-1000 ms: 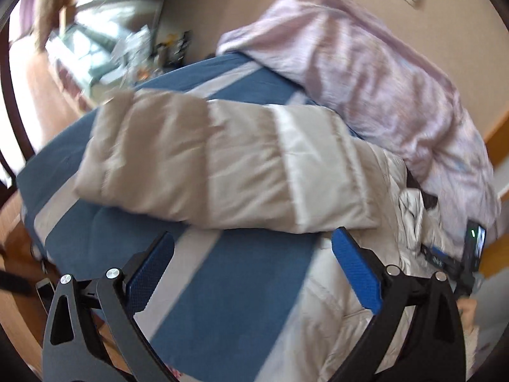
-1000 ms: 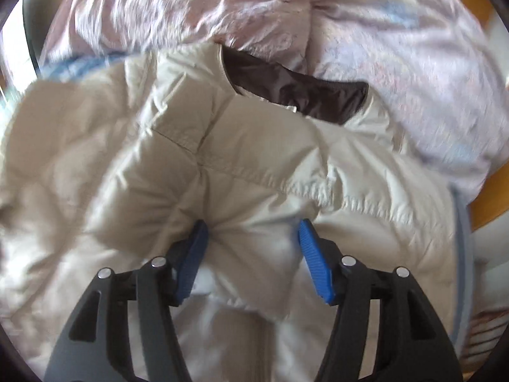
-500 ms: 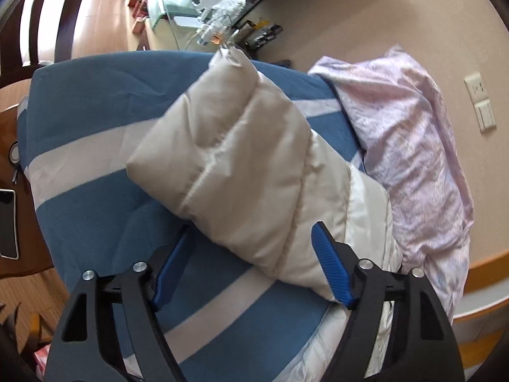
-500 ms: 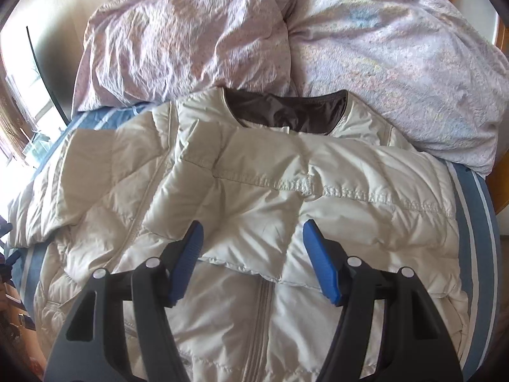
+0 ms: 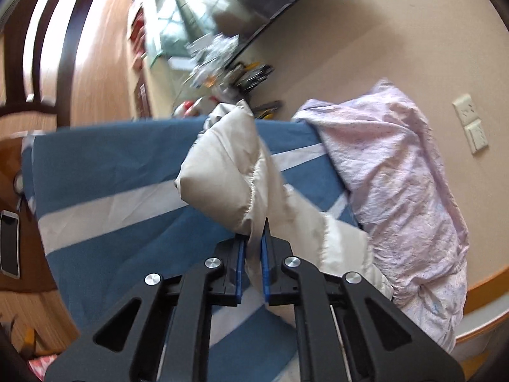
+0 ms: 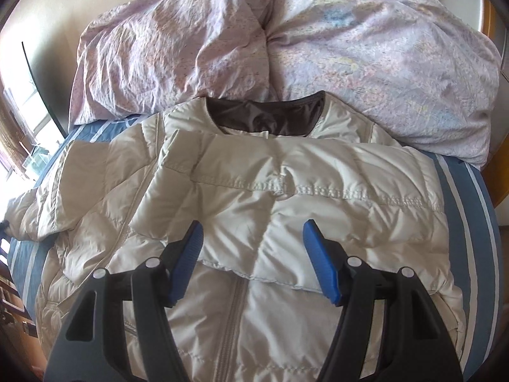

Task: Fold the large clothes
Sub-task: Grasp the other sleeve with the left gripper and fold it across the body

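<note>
A cream puffer jacket point(image 6: 254, 210) lies front up on a blue and white striped bed point(image 6: 470, 210), its brown-lined collar toward the pillows. One sleeve is folded across its chest. My right gripper point(image 6: 251, 238) is open and empty just above the folded sleeve. My left gripper point(image 5: 253, 238) is shut on the other sleeve point(image 5: 229, 175), pinching its fabric between the blue pads and holding it raised off the bed.
A crumpled lilac duvet point(image 6: 286, 41) is heaped at the head of the bed, against the beige wall point(image 5: 397, 31). A phone point(image 5: 9, 243) lies on a wooden surface left of the bed. A cluttered desk point(image 5: 210, 63) stands beyond the bed's far edge.
My left gripper has closed on the sleeve and lifted it. My right gripper has drawn back from the jacket and opened a little wider.
</note>
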Motion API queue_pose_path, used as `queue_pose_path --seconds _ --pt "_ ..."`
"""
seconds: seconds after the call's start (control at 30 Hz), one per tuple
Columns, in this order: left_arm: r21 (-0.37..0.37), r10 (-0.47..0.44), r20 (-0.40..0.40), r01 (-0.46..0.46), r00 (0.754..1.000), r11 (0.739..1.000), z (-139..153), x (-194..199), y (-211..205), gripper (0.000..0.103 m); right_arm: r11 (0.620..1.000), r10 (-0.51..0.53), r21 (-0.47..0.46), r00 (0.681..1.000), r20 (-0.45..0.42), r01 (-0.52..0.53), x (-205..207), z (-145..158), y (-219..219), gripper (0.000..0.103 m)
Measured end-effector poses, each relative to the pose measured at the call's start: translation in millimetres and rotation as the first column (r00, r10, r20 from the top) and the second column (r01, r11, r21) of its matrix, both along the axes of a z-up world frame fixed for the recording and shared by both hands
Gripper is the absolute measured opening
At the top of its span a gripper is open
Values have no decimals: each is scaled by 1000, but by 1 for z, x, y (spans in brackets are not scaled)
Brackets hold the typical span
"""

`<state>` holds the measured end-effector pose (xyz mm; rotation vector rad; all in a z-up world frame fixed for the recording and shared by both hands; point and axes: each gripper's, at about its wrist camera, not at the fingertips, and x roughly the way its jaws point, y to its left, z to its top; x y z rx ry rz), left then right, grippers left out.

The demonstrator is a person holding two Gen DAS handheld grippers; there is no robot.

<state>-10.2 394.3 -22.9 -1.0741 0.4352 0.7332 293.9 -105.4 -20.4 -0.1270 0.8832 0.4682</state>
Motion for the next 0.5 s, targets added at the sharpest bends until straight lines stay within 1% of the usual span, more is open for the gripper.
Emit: queue_pose_path --seconds 0.07,0.13,0.23,0.27,0.3,0.33,0.37,0.4,0.43,0.47,0.5 --pt "51 -46 22 45 999 998 23 15 -9 7 1000 -8 10 1000 7 8 2 2 -5 66" --pt "107 -105 46 100 993 989 47 32 -23 7 1000 -20 16 1000 11 20 4 4 -11 66" --pt "191 -231 82 212 970 958 81 63 -55 7 999 -38 24 999 15 38 8 6 -20 66" --pt "214 -277 92 253 956 944 90 75 -68 7 999 -45 26 999 17 44 9 6 -23 66" --pt "233 -323 100 293 941 927 98 86 -81 7 998 -51 31 999 18 51 11 7 -27 66" --pt "257 -389 110 352 914 900 107 102 -100 7 998 -57 35 998 20 56 12 8 -30 66" --pt "268 -434 115 393 893 880 112 113 -113 7 997 -65 40 998 21 64 14 9 -34 66" --pt "282 -487 120 441 865 852 116 126 -130 7 996 -72 47 997 21 71 15 9 -38 66" --pt "289 -523 122 473 844 832 118 136 -143 7 996 -78 52 997 20 77 17 10 -40 66" --pt "298 -566 124 514 815 805 120 147 -159 7 995 -88 58 996 17 87 19 10 -44 66" --pt "304 -621 127 566 773 766 121 161 -179 7 993 -95 64 995 14 94 21 10 -49 66"
